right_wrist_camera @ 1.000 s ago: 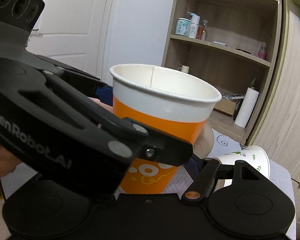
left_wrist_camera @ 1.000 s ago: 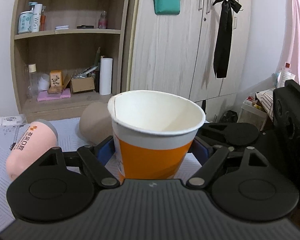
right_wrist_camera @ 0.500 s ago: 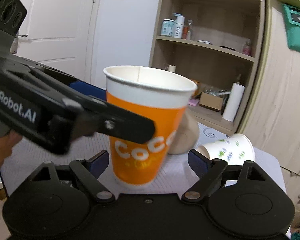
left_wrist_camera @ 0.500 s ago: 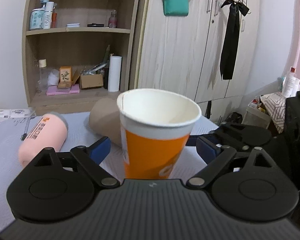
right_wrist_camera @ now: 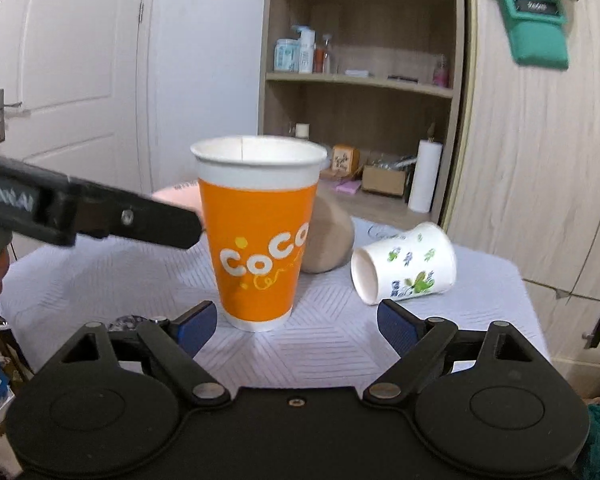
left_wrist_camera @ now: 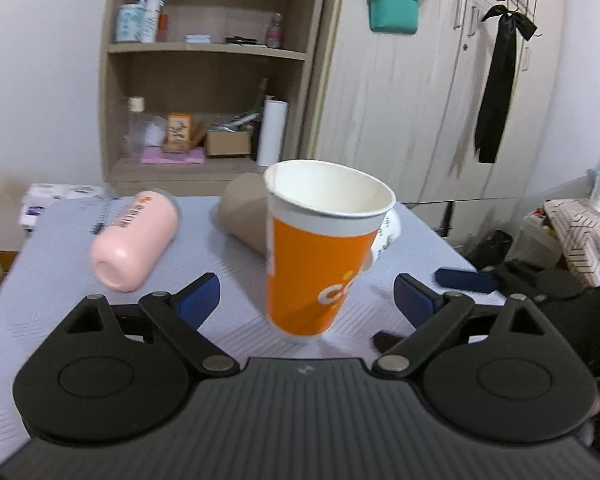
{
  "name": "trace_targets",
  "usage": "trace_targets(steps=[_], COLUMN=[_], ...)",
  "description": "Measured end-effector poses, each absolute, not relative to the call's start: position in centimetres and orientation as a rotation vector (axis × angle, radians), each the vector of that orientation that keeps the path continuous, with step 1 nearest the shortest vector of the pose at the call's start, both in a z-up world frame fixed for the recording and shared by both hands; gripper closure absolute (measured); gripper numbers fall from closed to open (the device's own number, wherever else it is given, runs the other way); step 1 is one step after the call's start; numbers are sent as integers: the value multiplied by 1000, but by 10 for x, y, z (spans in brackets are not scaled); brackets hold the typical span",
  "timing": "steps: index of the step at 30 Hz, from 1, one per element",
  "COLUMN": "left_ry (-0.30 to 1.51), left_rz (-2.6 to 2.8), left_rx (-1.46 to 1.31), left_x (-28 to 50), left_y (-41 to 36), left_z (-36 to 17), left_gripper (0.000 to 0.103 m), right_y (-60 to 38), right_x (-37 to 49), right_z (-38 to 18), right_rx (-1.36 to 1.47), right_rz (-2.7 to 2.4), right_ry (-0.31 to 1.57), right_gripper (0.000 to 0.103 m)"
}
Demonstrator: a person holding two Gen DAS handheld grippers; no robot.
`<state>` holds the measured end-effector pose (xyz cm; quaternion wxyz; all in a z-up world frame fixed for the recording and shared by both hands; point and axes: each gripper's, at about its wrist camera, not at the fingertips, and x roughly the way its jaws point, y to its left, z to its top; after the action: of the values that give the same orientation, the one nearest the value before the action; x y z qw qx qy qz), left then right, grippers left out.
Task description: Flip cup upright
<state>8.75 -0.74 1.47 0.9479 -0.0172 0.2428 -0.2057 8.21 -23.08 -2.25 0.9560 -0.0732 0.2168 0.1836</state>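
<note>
Orange-and-white paper cup (right_wrist_camera: 258, 236) standing upright on the table, both grippers (left_wrist_camera: 306, 294) (right_wrist_camera: 296, 318) released; withdraw straight back, then take the flowered cup (right_wrist_camera: 406, 266) lying at three o'clock.

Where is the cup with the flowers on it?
The flowered cup lies on its side on the table, right of the upright orange cup, by the tan cup.

The cup (right_wrist_camera: 256, 236) stands upright on the bench (right_wrist_camera: 480, 300), in front of both tools. Behind it lies a tumbler (left_wrist_camera: 244, 210) on its side. To the right lies a paper cup (right_wrist_camera: 406, 264) on its side; to the left, in the left wrist view, a bottle (left_wrist_camera: 134, 242) lies flat. A shelf unit (left_wrist_camera: 204, 80) stands behind the bench.
</note>
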Motion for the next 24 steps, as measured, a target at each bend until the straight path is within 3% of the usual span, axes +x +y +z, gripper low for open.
trace_targets(steps=[24], left_ry=[364], left_rz=[-232], left_rx=[-39], left_x=[-7], left_y=[24], left_z=[45], left_gripper=[5], right_y=[-219], right_x=[-17], right_z=[18], right_rx=[-190], right_rz=[171], right_ry=[210], right_gripper=[12])
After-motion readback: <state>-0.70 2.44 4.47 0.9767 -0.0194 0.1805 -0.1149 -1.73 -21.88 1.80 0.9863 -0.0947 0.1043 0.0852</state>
